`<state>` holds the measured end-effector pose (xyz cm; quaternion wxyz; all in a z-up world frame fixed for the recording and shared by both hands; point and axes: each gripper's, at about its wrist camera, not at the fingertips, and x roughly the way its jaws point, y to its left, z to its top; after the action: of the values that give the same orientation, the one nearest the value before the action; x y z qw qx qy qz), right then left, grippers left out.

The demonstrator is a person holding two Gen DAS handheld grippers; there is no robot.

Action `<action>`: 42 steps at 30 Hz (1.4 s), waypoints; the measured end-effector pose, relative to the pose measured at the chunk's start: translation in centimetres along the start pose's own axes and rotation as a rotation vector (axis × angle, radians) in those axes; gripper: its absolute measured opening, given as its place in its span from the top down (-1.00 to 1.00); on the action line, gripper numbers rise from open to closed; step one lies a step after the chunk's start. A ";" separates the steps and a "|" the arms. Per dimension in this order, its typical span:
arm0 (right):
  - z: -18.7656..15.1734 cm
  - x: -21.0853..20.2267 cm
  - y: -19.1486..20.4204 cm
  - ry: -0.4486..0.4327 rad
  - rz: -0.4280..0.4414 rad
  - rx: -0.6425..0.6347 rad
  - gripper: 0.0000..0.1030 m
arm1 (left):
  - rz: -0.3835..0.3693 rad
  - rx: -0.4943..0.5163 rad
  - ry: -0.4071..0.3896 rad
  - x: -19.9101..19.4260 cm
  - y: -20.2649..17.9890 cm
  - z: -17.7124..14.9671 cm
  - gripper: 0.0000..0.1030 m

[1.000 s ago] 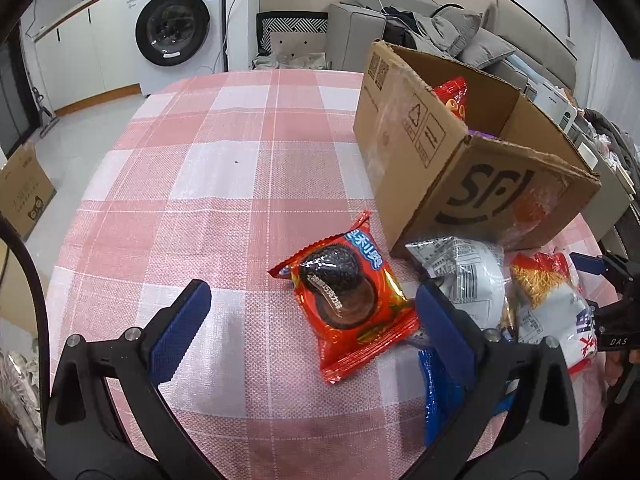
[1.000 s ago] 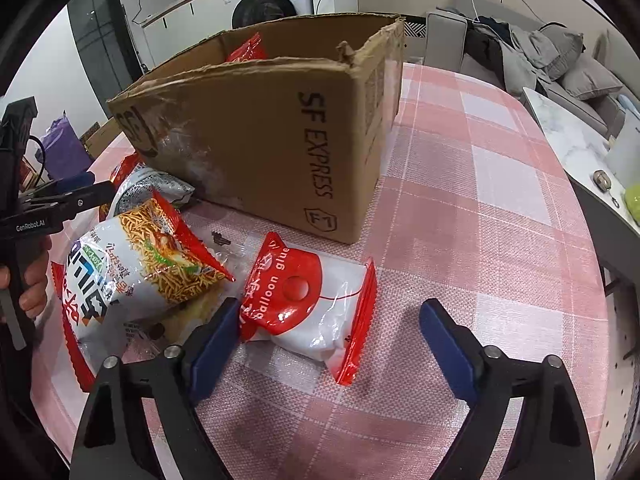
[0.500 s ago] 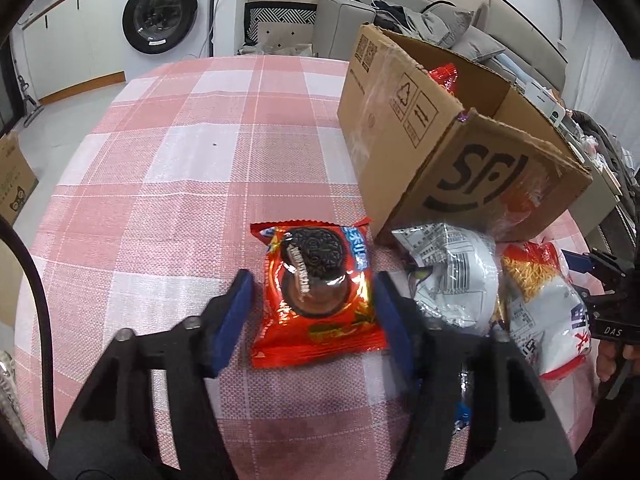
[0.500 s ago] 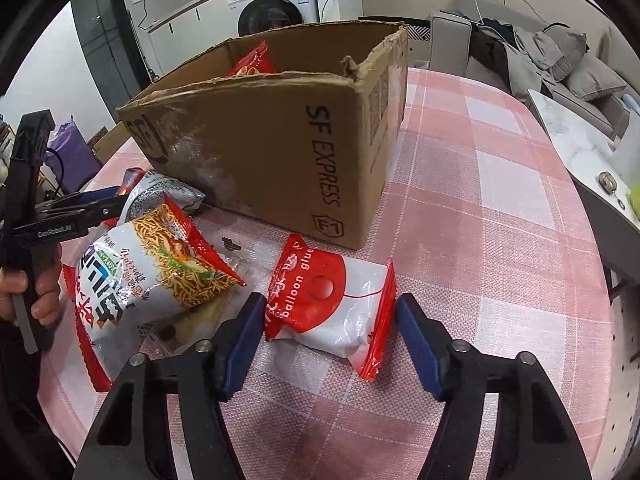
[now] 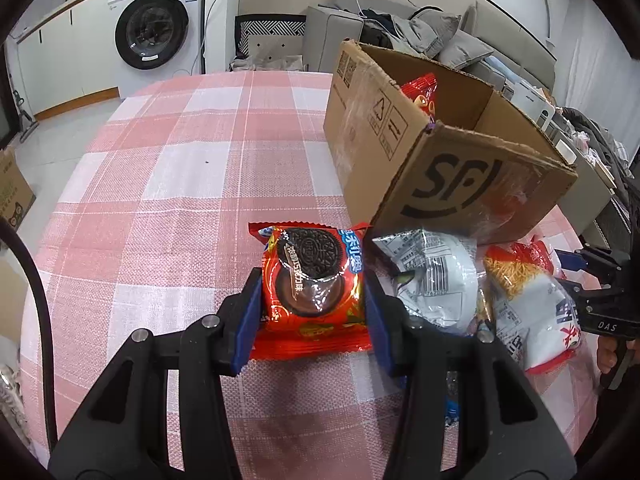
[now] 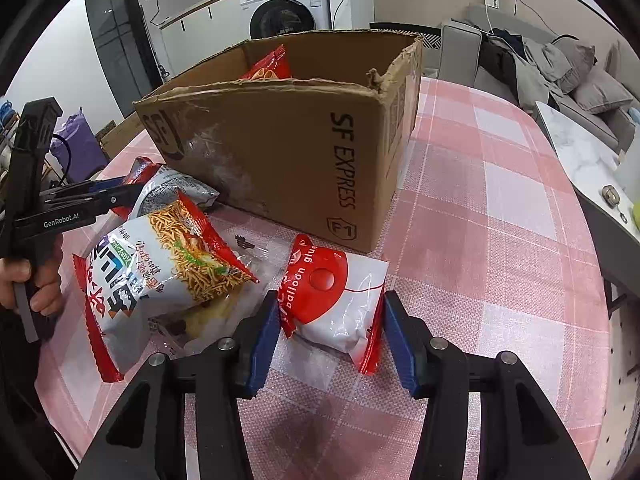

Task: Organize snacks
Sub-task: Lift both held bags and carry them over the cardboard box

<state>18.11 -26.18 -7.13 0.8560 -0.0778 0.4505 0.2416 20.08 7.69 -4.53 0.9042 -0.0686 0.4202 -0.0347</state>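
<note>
Both your tongs are clamped on packets, each low centre of its own view.

Your left gripper (image 5: 312,304) has both blue pads pressed to the sides of the red cookie packet (image 5: 312,280), which sits on the pink check tablecloth (image 5: 168,184). Just to its right: a white-grey bag (image 5: 436,276), then the noodle bag (image 5: 532,304), w/ the cardboard box (image 5: 460,184) at upper right of frame & a red bag (image 5: 420,92) poking up inside it. Your right gripper (image 6: 330,328) pinches the red-white balloon glue pouch (image 6: 332,300) betw. its pads, pouch near the box's front corner. Left of it in that view lies the noodle bag, a clear packet (image 6: 224,312) partly under it. Washing machine (image 5: 154,36) sits upper left, sofa (image 6: 560,64) upper right.
</note>
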 end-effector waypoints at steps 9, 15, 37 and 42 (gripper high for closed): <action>0.1 -1.3 0.6 -0.027 0.003 -0.009 0.01 | 0.005 -0.007 -0.044 -1.6 0.1 0.3 0.14; 0.4 -2.9 0.9 -0.063 0.005 -0.009 0.01 | 0.010 -0.004 -0.080 -3.0 -0.1 0.6 0.14; 1.5 -8.9 1.8 -0.206 0.026 0.011 0.01 | 0.005 0.015 -0.209 -9.4 -1.6 1.3 0.14; 1.6 -9.6 1.6 -0.231 0.029 0.026 0.01 | -0.001 0.022 -0.228 -10.6 -2.2 1.4 0.14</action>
<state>13.94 -27.50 1.74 0.8994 -0.0319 0.3530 0.2557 14.29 6.90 4.65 0.9468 -0.0624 0.3141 -0.0316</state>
